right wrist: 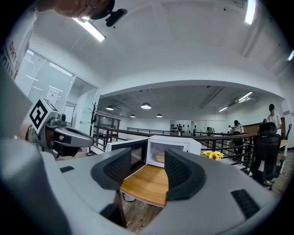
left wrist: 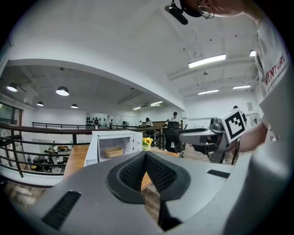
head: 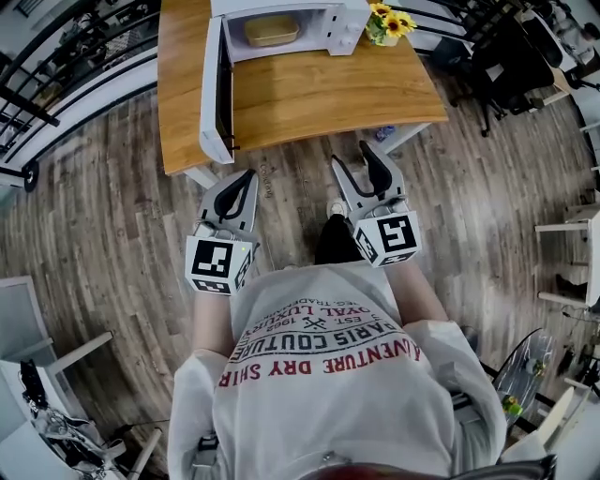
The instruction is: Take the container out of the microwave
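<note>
**A:** Head view first: how do the two tools stand?

**B:** The left hand-held gripper (head: 247, 176) is clenched, its dark curved fingers meeting at the tip with nothing in them. The right hand-held gripper (head: 354, 157) is released, its fingers spread in a V and empty. Both hang over the plank floor (head: 112, 206), just short of the bench (head: 319, 94).

**A:** And the container?

**B:** It is well ahead of both, inside the white boxy microwave (head: 349, 21). The container (head: 271, 30) is shallow, rounded and tan, and it sits in the cavity. The door (head: 213, 89) stands wide open, its edge pointing back toward the left hand-held gripper. The bench is smooth pale wood with rounded corners. Sunflowers (head: 390, 22) stand beside the microwave, ahead of the right hand-held gripper.

**A:** The left gripper view?

**B:** It shows a matte grey shell and cross-hatched black rubber pads (left wrist: 161, 172) pressed together at their tips. Far ahead and a little to the left, the container shows small in the open cavity.

**A:** The right gripper view?

**B:** Its textured pads (right wrist: 178, 170) stand apart. Through the gap only the bench edge and the microwave's open front appear. The container is straight ahead, well apart from the fingers.
</note>
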Demonstrator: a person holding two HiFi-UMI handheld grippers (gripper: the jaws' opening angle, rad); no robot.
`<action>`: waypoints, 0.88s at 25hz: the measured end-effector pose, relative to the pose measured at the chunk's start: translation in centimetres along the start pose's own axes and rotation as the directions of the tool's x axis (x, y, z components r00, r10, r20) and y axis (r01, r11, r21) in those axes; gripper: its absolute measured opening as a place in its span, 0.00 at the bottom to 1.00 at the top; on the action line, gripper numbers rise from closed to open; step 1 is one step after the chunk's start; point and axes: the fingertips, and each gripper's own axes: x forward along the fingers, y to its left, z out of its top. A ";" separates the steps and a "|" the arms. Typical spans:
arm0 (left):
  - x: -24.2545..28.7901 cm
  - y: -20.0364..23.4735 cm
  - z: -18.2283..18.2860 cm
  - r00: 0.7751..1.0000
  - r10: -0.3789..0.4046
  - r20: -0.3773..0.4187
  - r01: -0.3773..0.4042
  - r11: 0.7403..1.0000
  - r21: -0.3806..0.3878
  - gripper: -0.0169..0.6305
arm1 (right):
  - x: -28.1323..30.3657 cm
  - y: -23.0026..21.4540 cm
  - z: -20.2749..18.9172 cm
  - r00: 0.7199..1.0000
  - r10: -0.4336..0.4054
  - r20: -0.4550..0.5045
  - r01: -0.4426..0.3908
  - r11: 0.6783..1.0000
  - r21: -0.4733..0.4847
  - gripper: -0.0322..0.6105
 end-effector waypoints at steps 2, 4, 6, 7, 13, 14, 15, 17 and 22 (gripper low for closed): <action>1.0 0.5 -0.1 1.000 0.024 -0.008 -0.024 1.000 0.003 0.05 | 1.3 -0.8 -0.5 1.000 0.023 0.001 -0.023 1.000 0.011 0.40; 2.0 1.3 -0.2 0.998 0.065 -0.022 -0.064 0.998 0.008 0.05 | 3.1 -1.5 -1.1 0.998 0.067 0.000 -0.067 0.998 0.020 0.40; 3.7 1.9 -0.3 0.995 0.092 -0.033 -0.092 0.996 0.007 0.05 | 4.7 -2.7 -1.6 0.995 0.099 -0.007 -0.099 0.995 0.026 0.40; 4.8 2.0 -0.2 0.994 0.101 -0.037 -0.101 0.995 0.005 0.05 | 5.5 -3.5 -1.7 0.994 0.109 -0.010 -0.109 0.994 0.029 0.40; 11.1 3.5 1.8 0.981 0.187 -0.053 -0.186 0.982 0.021 0.05 | 11.7 -8.6 -1.3 0.978 0.209 -0.001 -0.209 0.978 -0.006 0.40; 12.3 3.7 2.1 0.978 0.201 -0.056 -0.200 0.980 0.019 0.05 | 12.5 -9.3 -1.2 0.974 0.228 -0.002 -0.228 0.973 -0.020 0.40; 13.4 3.8 2.3 0.975 0.212 -0.059 -0.212 0.977 0.018 0.05 | 13.4 -10.2 -1.1 0.969 0.247 -0.005 -0.247 0.968 -0.031 0.40; 15.7 4.0 2.7 0.969 0.237 -0.067 -0.236 0.972 0.016 0.05 | 15.1 -11.9 -1.1 0.959 0.282 -0.013 -0.283 0.958 -0.039 0.40; 20.2 5.3 3.0 0.944 0.319 -0.083 -0.321 0.947 -0.013 0.05 | 19.3 -15.5 -2.0 0.928 0.369 -0.052 -0.371 0.928 -0.036 0.40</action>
